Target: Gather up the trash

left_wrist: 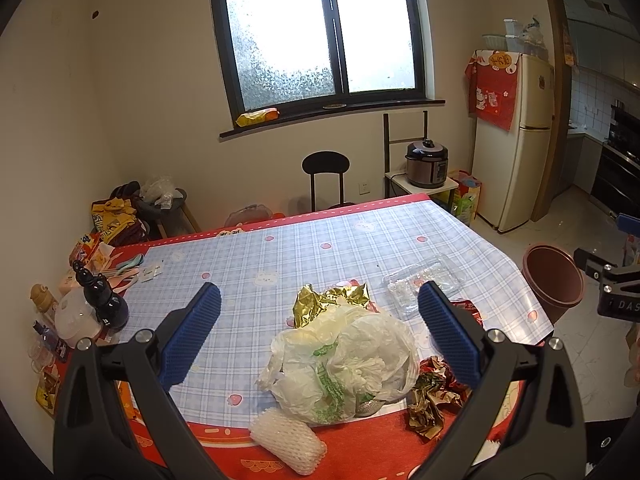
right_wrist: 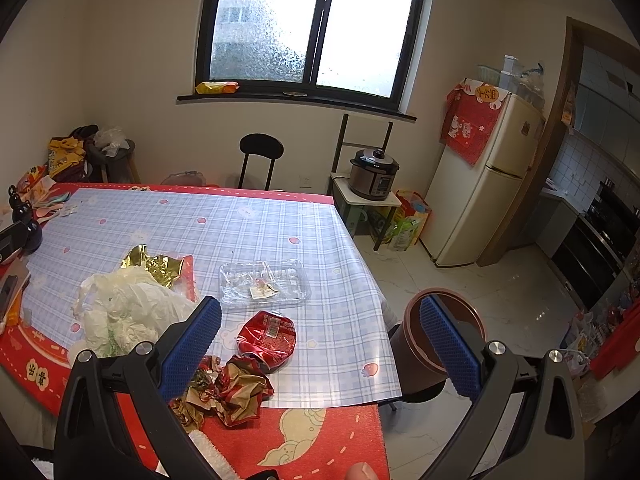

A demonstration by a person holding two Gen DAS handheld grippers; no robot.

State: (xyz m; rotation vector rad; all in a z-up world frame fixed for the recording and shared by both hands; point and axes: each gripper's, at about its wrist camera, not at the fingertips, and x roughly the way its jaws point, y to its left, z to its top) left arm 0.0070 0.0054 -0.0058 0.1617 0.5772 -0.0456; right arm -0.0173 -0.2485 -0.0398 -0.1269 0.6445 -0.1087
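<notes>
Hovering both the left hand-held gripper [left_wrist: 319, 312] and right hand-held gripper [right_wrist: 320, 324] spread wide and empty above the desk [right_wrist: 256, 224], we are risking the light plastic bag [left_wrist: 352, 356] and crushed can [right_wrist: 267, 336] slipping off short of the bin [right_wrist: 436, 344] beside its edge.

On the worktop [right_wrist: 280, 216] the plastic bag [right_wrist: 132, 312] lay left of the crushed can [right_wrist: 267, 334]; the tray [right_wrist: 264, 282] was behind the can, and the bin [right_wrist: 436, 344] stood on the floor beside the worktop's right edge.
</notes>
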